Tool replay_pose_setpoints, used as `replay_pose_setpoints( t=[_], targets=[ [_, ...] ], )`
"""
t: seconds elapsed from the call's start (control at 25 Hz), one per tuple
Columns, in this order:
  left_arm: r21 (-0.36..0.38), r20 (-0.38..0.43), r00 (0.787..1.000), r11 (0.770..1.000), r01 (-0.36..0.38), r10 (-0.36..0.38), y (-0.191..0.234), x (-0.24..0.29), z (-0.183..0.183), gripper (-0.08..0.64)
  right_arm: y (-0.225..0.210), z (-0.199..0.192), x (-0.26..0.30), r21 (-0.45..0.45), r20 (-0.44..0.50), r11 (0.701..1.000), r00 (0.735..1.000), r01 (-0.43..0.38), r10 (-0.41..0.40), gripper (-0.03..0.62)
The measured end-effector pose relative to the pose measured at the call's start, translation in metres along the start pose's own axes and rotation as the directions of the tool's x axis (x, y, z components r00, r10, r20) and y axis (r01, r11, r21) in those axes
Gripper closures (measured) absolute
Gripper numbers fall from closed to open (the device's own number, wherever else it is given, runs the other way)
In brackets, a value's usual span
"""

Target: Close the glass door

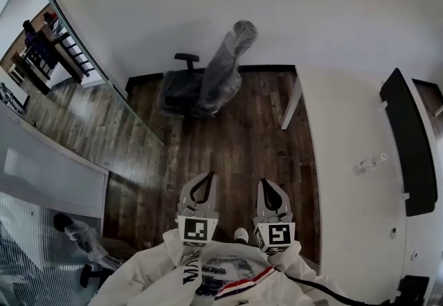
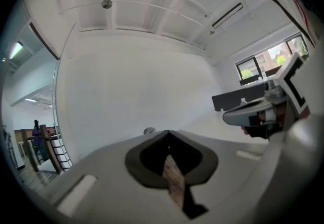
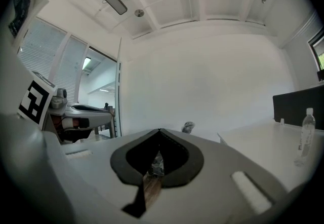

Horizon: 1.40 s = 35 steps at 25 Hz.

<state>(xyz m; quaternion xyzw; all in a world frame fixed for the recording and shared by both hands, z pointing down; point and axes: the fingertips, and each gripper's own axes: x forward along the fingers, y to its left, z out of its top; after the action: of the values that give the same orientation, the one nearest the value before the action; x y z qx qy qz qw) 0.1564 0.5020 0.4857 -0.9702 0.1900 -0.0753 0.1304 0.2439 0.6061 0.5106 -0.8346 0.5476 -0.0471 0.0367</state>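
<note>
Both grippers, left and right, are side by side with jaws closed and empty. The glass door is way off left of the left jaws, well apart from both.

Floor dark brown wood planks, far wall plain white, table at right white, panel beyond it black. Far chair black under greyish clear plastic. Left gripper and right gripper light grey, black-and-white square markers; jacket white, red-navy stripe.
</note>
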Motion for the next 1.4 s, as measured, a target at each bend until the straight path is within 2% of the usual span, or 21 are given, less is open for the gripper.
replay_pose_setpoints(
  t=[0.36, 0.56, 0.72, 1.12, 1.4],
  targets=[
    [-0.012, -0.003, 1.000, 1.000, 0.004, -0.004, 0.010, 0.032, -0.009, 0.557, -0.011, 0.003, 0.028, -0.019, 0.011, 1.000, 1.000, -0.006, 0.006, 0.588],
    [-0.039, 0.001, 1.000, 0.999, 0.010, -0.010, 0.027, 0.065, -0.014, 0.557, -0.018, 0.004, 0.064, -0.036, -0.006, 0.999, 1.000, -0.005, 0.005, 0.588],
    [-0.045, -0.004, 1.000, 0.999, 0.008, -0.008, 0.049, 0.090, -0.021, 0.557, -0.014, 0.002, 0.102, -0.047, -0.025, 0.999, 0.999, -0.024, 0.023, 0.588],
    [-0.056, -0.025, 0.998, 0.997, -0.059, 0.058, 0.130, 0.153, -0.034, 0.557, -0.014, 0.009, 0.200, -0.055, -0.052, 0.996, 0.997, -0.066, 0.064, 0.588],
    [-0.074, -0.036, 0.997, 0.995, -0.064, 0.061, 0.168, 0.190, -0.044, 0.557, -0.006, 0.012, 0.258, -0.057, -0.080, 0.993, 0.992, -0.099, 0.094, 0.588]
  ],
)
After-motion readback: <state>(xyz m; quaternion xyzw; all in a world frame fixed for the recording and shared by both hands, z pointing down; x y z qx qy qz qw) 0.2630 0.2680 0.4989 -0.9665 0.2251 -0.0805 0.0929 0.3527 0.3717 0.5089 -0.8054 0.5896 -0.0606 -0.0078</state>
